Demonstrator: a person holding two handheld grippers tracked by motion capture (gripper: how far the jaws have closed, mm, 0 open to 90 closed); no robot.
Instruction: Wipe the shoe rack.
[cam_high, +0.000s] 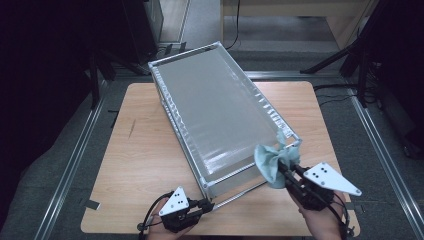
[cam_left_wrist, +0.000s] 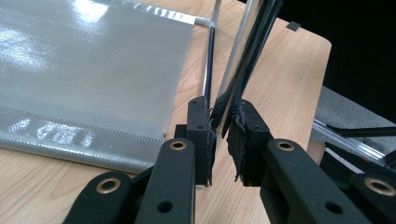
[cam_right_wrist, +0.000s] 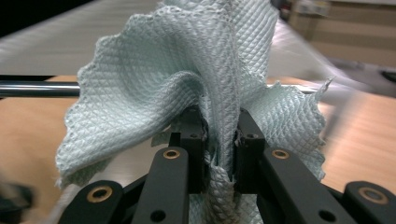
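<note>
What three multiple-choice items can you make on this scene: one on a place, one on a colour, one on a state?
1. Where is the cloth?
A. at the rack's near right corner
B. on the floor
C. at the table's far left corner

2. What colour is the cloth?
A. red
B. pale blue-green
C. black

3. The left hand-held gripper is
A. wide open, empty
B. shut on the cloth
C. shut on the rack's metal bar

Answers: 1 A, it hangs by that corner of the rack; 2 B, seen in the right hand-held gripper; 3 C, the pads clamp the bar.
</note>
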